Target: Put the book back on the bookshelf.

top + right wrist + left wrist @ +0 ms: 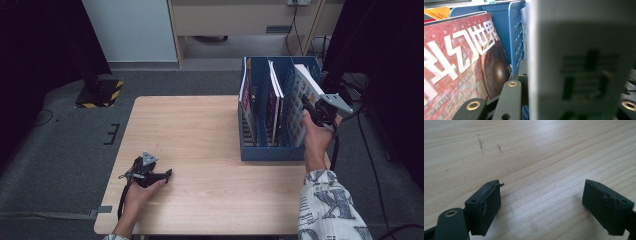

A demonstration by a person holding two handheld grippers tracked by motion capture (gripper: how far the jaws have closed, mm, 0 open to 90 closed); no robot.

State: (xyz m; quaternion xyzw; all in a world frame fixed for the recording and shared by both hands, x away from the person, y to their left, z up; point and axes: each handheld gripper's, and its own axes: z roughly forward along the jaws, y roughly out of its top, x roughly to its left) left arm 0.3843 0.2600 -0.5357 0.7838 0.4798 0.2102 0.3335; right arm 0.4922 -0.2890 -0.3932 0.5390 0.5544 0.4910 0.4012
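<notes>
- Pale wood-grain tabletop (200,145), mostly bare, a few dark scuff marks (481,143) near the left side; grey carpet around it, dark curtains on both sides, a yellow-black striped base (100,94) on the floor at far left, pale cabinet and cables at the back.
- Blue file rack (270,150) sits at the tabletop's right edge, several magazines standing in its slots, including a red-cover one (456,65).
- Right gripper (320,111) is at the rack's rightmost slot, fingers closed on a white-covered book (305,97) that leans tilted in or just above that slot. The right gripper view has the book's edge wedged between the fingers, blurred from being so close.
- Left gripper (150,172) rests on the tabletop near the front left, well apart from the rack; fingers (484,207) spread wide, holding nothing.
- Risk: grip looks to be on one edge only, so the book could pivot or slip out if moved fast.
- Risk: book is tilted, so a corner may catch the divider (516,37) and jam, or drag the neighbouring magazines.
- Risk: rack is close to the edge and unbraced; a sideways push could shift or tip it off. Left hand is too far away to steady it.
</notes>
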